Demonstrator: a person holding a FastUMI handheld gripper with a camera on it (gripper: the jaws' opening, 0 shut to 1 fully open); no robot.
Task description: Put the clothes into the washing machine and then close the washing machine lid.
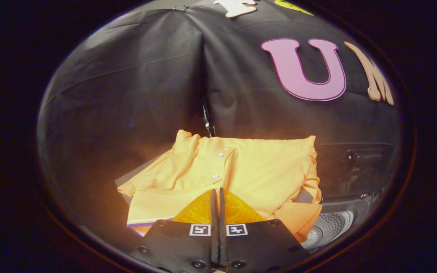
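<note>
Gripper view
Hand-held gripper (217, 193): its two fingers lie pressed together, only a thin dark seam between them, with nothing caught in that seam as far as can be seen.
Shirt (241, 170): an orange buttoned shirt, folded flat, lies directly ahead of the fingertips and just beyond them; the tips overlap its near edge in this view, but whether they touch the cloth cannot be told.
Long axis: the folded shirt runs crosswise to the fingers, its collar (186, 142) at the far left, the button placket (218, 163) almost in line with the closed fingers, and a striped sleeve hem (148, 222) nearest on the left.
Support: the shirt rests on a flat grey surface (127, 178), a corner of which shows from under the cloth at the left; whether that is a bench top or the washer's lid cannot be told.
Washing machine drum (328, 227): a perforated metal drum shows low to the right of the fingers, just beside and below the shirt's right edge, so the opening appears to be uncovered.
Washer panel (359, 159): a dark panel with a knob-like shape stands beyond the drum, dim and hard to read.
Room: the booth wall (127, 87) hangs close behind the shirt, so there is little space past it; free space lies toward the drum on the right.
Judgement: the fingers would need to part before they can pinch a fold, and the carry would then be a short one, rightward and down into the drum.
</note>
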